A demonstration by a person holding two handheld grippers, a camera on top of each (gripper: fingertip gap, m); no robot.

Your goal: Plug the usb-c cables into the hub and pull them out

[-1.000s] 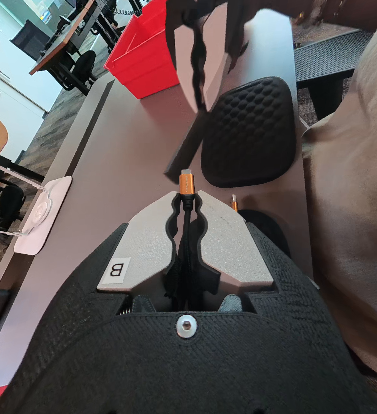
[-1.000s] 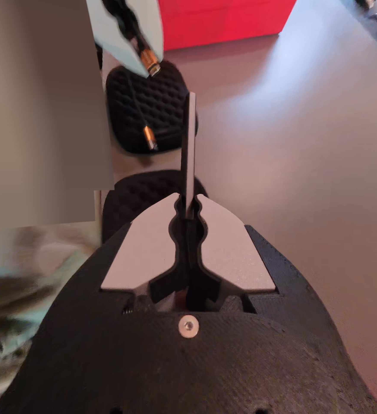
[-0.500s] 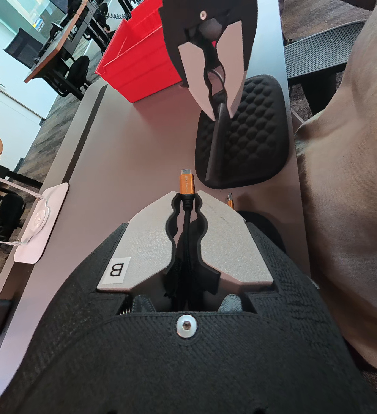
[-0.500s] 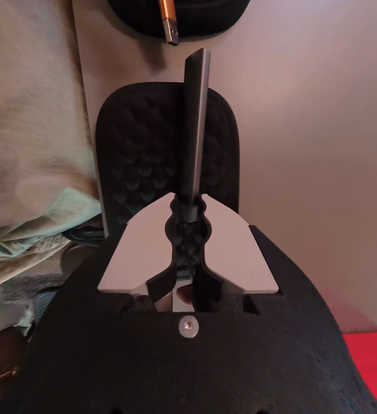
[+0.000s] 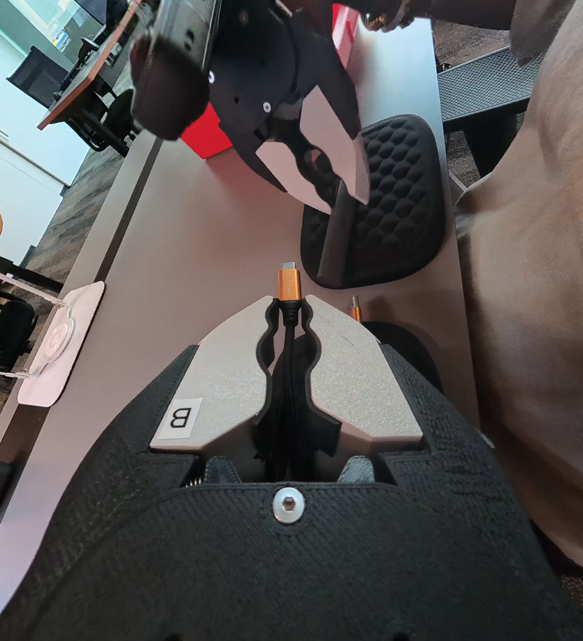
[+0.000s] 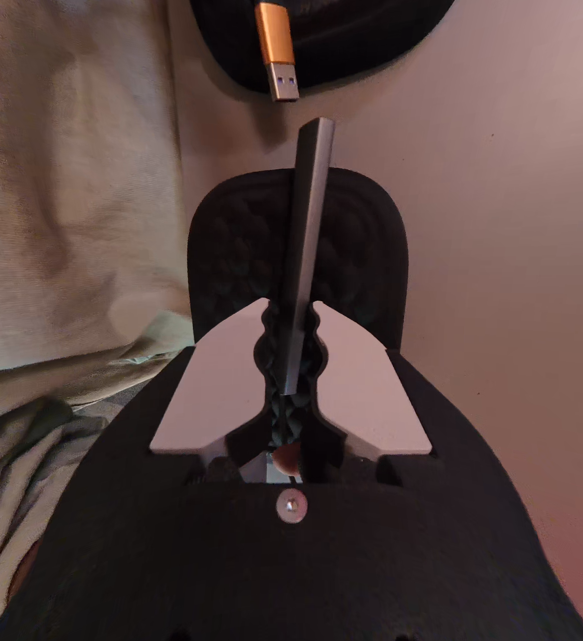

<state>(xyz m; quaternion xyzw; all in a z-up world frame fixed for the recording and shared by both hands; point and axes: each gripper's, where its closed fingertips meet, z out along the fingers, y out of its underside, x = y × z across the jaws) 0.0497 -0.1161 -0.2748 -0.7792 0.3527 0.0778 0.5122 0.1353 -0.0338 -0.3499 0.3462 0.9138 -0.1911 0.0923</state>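
- Your left gripper [image 5: 289,301] is clenched on the black braided cable just behind its orange usb-c plug [image 5: 288,285], which sticks out past the fingertips at the centre of the left wrist view, silver tip free and pointing up the frame.
- Your right gripper [image 6: 290,303] has its jaws closed around the hub [image 6: 309,249], a slim dark bar. In the left wrist view the hub [image 5: 335,239] slants down from that gripper in the upper middle over a black honeycomb pad [image 5: 397,204].
- A second orange plug [image 6: 276,52], with a wider metal end, lies at the top of the right wrist view, just beyond the hub's far end.
- You appear to be in the approach to plugging in: plug and hub are still apart, and no cable sits in the hub.
- Next, you need a port turned toward the plug; I cannot tell from either view where the ports are. Line the plug's flat side up with the slot, then push straight along the cable's axis.
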